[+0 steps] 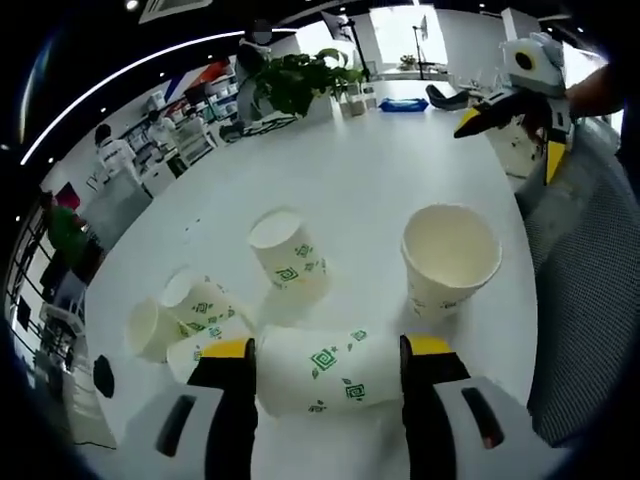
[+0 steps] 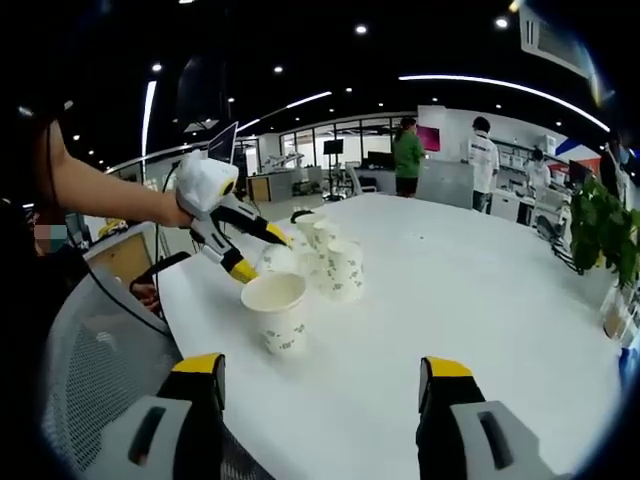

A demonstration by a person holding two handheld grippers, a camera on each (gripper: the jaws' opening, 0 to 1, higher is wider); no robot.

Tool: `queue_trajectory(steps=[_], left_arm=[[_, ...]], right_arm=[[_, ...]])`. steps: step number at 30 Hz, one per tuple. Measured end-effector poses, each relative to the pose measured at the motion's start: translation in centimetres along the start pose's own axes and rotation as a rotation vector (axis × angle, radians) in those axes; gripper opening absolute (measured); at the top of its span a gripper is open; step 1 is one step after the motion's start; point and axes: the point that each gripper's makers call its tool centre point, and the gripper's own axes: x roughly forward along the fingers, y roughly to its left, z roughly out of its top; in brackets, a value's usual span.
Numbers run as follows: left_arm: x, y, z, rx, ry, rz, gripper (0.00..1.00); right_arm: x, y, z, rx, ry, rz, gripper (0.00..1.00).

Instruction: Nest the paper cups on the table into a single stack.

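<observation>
Gripping a tipped paper cup [image 1: 320,372] between its jaws, the left gripper [image 1: 327,358] is mid-pickup on the white table [image 1: 380,170]. Right gripper [image 2: 322,368] hangs wide open, empty. Next, I'd say: swing it upright and drop it into the open cup [image 1: 450,257] nearby.

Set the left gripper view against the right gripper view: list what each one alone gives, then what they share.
Left gripper view alone: the left tongs astride a lying cup, its green print readable, and two more cups lying on their sides. Right gripper view alone: the right tongs open over bare table, and two people standing at the far end. Shared: the upright empty cup, the white table, the plant.
</observation>
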Motion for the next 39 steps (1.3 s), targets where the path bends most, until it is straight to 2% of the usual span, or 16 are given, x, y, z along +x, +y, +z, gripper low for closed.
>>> queue_trajectory(steps=[4, 11, 14, 23, 27, 30, 39], left_arm=[[-1.0, -0.2, 0.6, -0.009, -0.016, -0.004, 0.57], [-3.6, -1.1, 3.5, -0.014, -0.082, 0.001, 0.56], [-4.6, -1.3, 4.5, -0.012, -0.108, -0.002, 0.56], [-6.7, -3.0, 7.5, 0.017, -0.177, -0.025, 0.56], [-7.2, -4.1, 8.6, 0.042, -0.193, -0.051, 0.56], [-7.2, -4.9, 9.1, 0.056, -0.204, -0.069, 0.56], [-7.0, -7.2, 10.3, 0.091, -0.228, -0.125, 0.56]], right_arm=[[-0.2, 0.0, 0.4, 0.011, -0.013, -0.003, 0.79], [-0.2, 0.3, 1.2, -0.012, -0.013, 0.003, 0.79], [-0.2, 0.9, 2.5, 0.028, -0.048, 0.017, 0.78], [0.9, 2.9, 5.4, 0.128, -0.082, 0.079, 0.76], [1.3, 3.3, 5.9, 0.204, -0.064, 0.104, 0.73], [1.5, 3.3, 6.5, 0.241, -0.090, 0.114, 0.71], [1.7, 3.3, 7.0, 0.382, -0.098, 0.147, 0.68]])
